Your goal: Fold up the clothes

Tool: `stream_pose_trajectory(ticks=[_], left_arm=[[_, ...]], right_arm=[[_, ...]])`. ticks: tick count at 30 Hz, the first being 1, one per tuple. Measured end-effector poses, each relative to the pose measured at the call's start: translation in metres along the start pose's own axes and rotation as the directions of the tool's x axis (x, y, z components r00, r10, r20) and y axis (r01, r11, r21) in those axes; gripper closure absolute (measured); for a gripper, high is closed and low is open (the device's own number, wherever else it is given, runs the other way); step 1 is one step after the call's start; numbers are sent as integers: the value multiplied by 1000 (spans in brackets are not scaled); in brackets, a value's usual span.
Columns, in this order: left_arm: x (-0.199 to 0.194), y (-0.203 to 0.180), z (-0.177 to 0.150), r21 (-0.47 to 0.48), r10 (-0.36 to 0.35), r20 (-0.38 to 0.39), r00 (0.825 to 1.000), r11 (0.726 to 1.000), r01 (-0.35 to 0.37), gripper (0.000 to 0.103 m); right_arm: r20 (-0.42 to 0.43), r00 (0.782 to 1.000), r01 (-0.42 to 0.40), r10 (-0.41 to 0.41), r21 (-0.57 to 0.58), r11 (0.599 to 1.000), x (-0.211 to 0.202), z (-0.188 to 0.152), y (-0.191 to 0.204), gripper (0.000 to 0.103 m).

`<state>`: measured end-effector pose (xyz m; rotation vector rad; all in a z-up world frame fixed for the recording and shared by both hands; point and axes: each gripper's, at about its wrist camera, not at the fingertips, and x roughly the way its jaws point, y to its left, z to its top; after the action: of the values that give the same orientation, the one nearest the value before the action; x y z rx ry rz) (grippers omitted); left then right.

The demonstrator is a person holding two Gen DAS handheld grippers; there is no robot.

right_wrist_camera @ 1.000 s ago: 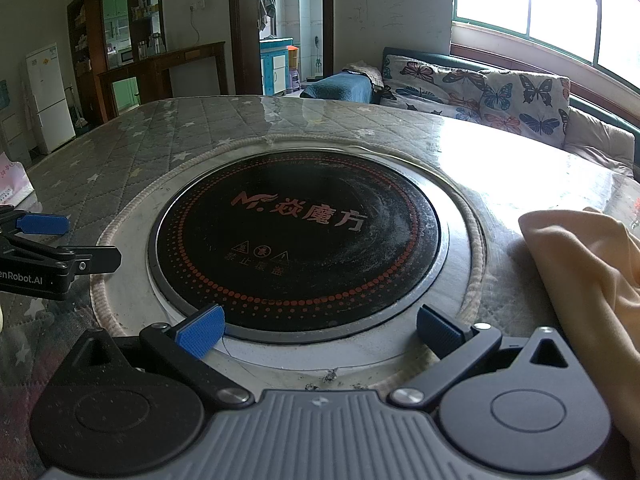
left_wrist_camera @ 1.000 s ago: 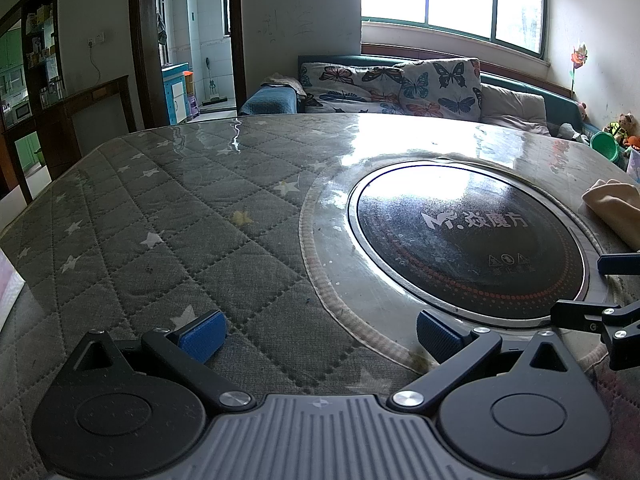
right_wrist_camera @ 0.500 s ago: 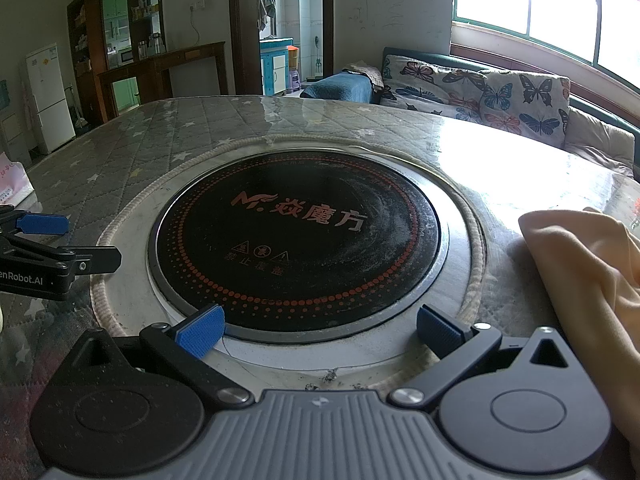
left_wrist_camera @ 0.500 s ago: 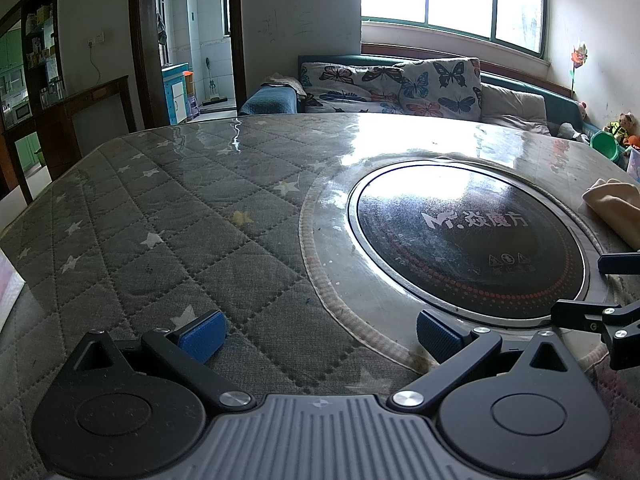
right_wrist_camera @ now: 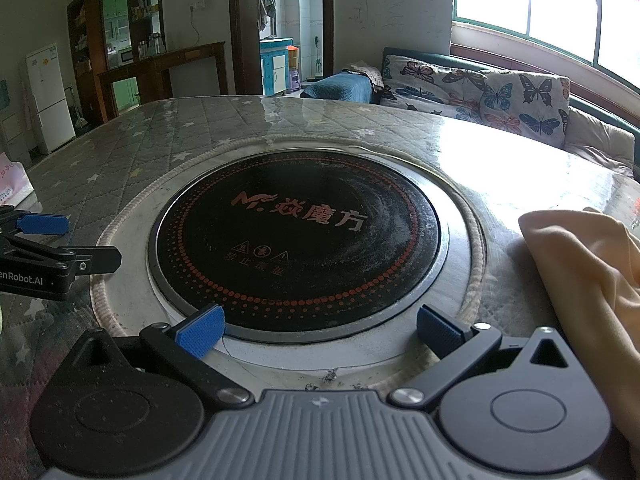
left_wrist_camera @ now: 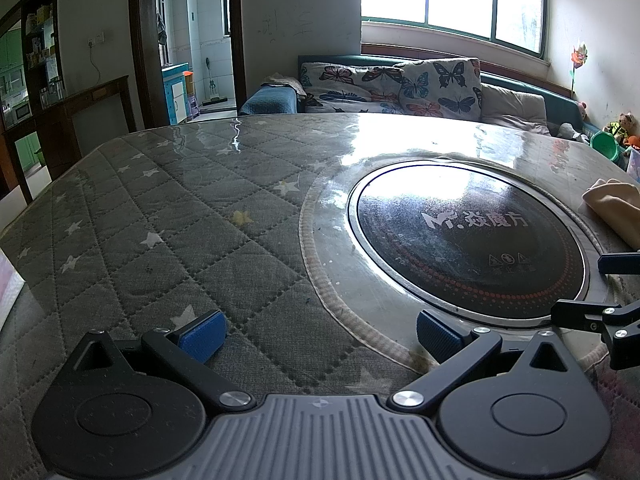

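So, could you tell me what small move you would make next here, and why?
Probably swing the right gripper rightward toward the pale peach cloth garment. Both it and the left gripper are open and empty over the round quilted table, the right above the black round cooktop, while the garment lies untouched at the table's right edge, nearest the right fingers.

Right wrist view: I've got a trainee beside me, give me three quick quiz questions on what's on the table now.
1. True or false: the pale yellow cloth garment lies on the round black induction hob.
2. Which gripper is nearer the garment: A left gripper, B right gripper?
3. Fill in: both grippers' jaws stand ____.

Key: 1 false, it lies to the hob's right, on the quilted grey table cover. 2 B. 3 open.
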<state>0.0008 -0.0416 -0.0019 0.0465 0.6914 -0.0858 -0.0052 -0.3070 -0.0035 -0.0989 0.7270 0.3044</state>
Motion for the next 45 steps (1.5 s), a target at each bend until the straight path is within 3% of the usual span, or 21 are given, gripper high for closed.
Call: stream_pose_trajectory(ticks=[45], left_arm=[[-1,16,-1,7,4,-1,1000,1000,-4,0]], right_arm=[[0,1000,0,0,0,1000,-1,0,0,0]])
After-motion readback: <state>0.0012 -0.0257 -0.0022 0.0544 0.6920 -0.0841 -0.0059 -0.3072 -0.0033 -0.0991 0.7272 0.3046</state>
